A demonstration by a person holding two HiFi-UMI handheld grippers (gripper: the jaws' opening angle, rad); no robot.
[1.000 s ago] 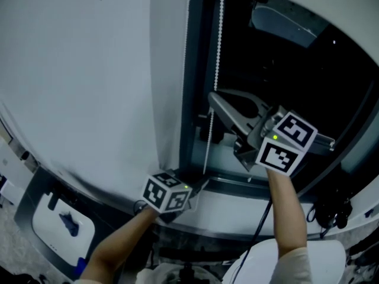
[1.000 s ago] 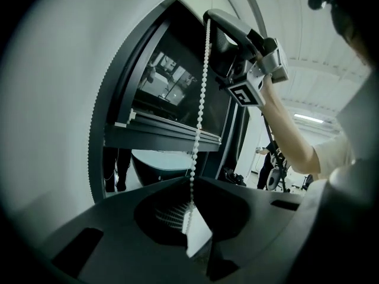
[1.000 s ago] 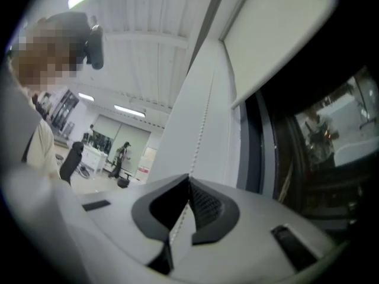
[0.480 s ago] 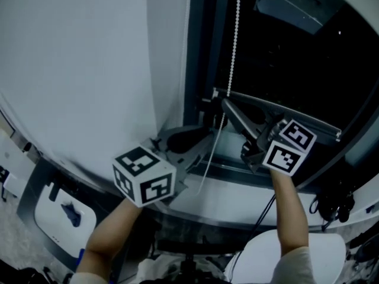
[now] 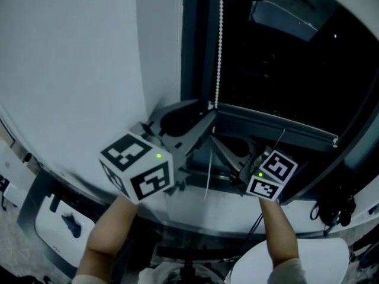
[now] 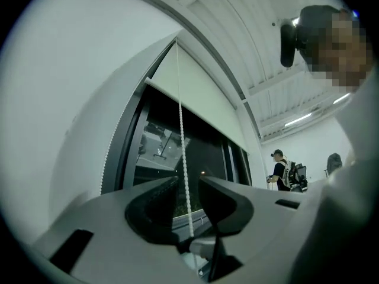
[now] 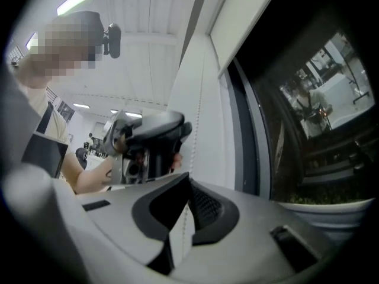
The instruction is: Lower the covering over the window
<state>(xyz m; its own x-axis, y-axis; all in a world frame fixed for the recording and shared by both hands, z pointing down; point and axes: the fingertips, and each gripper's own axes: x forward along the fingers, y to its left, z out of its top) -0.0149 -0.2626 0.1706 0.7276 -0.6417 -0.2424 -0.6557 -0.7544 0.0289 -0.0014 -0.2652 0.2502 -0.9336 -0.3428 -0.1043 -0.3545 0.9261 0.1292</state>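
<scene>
A white bead chain (image 5: 219, 46) hangs down the left side of the dark window (image 5: 278, 70). My left gripper (image 5: 207, 108) points up at it. In the left gripper view the chain (image 6: 183, 152) runs through the gap of the left gripper (image 6: 188, 181); its jaws have just been opening, stand open, and their pads are clear of the beads. Lower down, my right gripper (image 5: 214, 139) is shut on the chain (image 7: 185, 229). The white roller shade (image 6: 201, 93) covers only the top of the window.
A white wall (image 5: 71, 70) borders the window on the left. A grey crossbar (image 5: 284, 130) spans the glass above the right gripper. Cables (image 5: 331, 209) hang at the lower right. A person (image 6: 284, 173) stands far back in the room.
My left gripper has risen from sill level up along the chain, and its jaws have spread apart. My right gripper has come down, still closed on the chain.
</scene>
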